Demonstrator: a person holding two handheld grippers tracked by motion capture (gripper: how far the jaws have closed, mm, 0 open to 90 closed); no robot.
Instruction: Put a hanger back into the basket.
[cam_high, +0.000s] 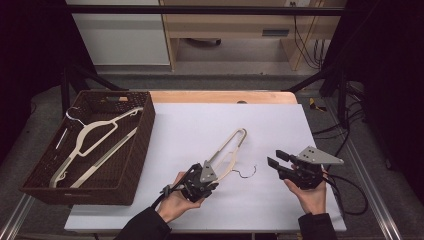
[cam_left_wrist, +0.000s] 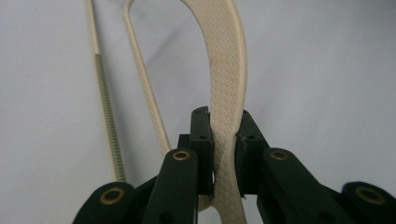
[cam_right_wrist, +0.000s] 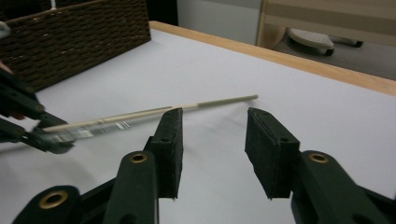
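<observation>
A cream plastic hanger (cam_high: 232, 142) lies slanted on the white table top (cam_high: 200, 120), its thin wire hook (cam_high: 246, 174) curling toward the front. My left gripper (cam_high: 211, 169) is shut on one arm of the hanger (cam_left_wrist: 225, 60), and both pads press its textured strip in the left gripper view (cam_left_wrist: 224, 128). My right gripper (cam_high: 276, 159) is to the right of the hook, apart from it. It stands open, with nothing between the jaws (cam_right_wrist: 214, 128). In the right gripper view the hanger (cam_right_wrist: 187, 106) shows edge-on beyond the jaws, with the left gripper (cam_right_wrist: 28, 126) at the far left.
A dark woven basket (cam_high: 145, 130) sits at the table's left and holds a second cream hanger (cam_high: 95, 140). The basket's wall (cam_right_wrist: 79, 37) rises at the upper left in the right gripper view. A wooden table edge (cam_high: 220, 96) runs along the back, with cables on the floor to the right.
</observation>
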